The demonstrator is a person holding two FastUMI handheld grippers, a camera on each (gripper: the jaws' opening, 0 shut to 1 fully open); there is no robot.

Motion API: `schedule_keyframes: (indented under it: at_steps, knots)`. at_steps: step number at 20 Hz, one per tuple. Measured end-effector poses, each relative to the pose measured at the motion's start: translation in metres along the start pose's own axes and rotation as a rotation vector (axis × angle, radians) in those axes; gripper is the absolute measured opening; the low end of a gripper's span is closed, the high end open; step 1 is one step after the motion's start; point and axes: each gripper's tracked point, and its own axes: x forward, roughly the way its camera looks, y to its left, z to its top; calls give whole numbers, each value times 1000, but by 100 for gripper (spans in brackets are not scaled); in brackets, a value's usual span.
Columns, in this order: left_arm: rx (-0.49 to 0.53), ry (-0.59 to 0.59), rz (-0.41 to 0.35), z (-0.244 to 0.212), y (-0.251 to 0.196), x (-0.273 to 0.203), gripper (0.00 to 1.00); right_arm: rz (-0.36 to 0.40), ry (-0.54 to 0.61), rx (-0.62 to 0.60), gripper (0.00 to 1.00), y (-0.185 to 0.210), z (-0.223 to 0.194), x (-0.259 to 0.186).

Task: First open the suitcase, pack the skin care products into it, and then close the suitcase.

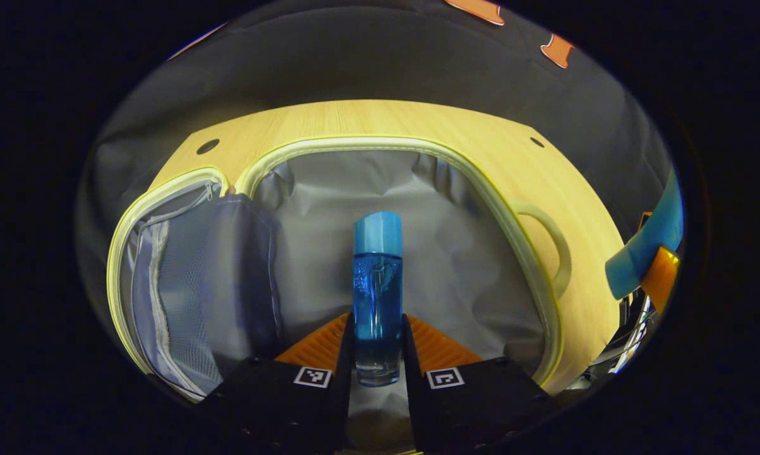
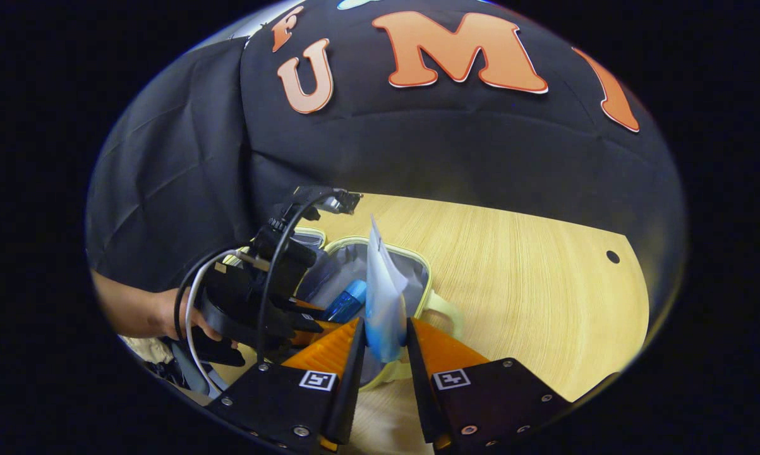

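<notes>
The suitcase (image 1: 531, 253) lies open on the wooden table, its grey lining (image 1: 455, 253) showing inside a pale yellow rim, its mesh-pocket lid (image 1: 184, 284) folded out to the left. My left gripper (image 1: 378, 354) is shut on a clear blue bottle with a blue cap (image 1: 378, 284), held upright over the lining. In the right gripper view my right gripper (image 2: 385, 347) is shut on a white and blue tube (image 2: 383, 297) standing upright above the suitcase (image 2: 440, 306). There the left gripper (image 2: 253, 297), held by a hand, hangs over the case with the blue bottle (image 2: 348, 300).
The wooden table (image 2: 531, 272) stretches to the right of the case with small holes (image 2: 613, 256) near its edge. A pale handle (image 1: 553, 240) sticks out of the suitcase's right side. Black cloth walls close the booth behind.
</notes>
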Motion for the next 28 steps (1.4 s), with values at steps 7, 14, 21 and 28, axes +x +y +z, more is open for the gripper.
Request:
schedule_keyframes:
  at_steps: [7,14,21,28]
  knots:
    - [-23,-22,31,5,3,-7,47,90,78,67,42,3,-13,40]
    - [-90,-186,23,10,10,-56,70,162,183,117,42,29,-37,59]
    - [-178,-300,169,3,67,-144,88,110,273,120,42,30,-63,78]
    - [-378,-363,318,-37,130,-218,88,54,328,235,42,38,-70,108]
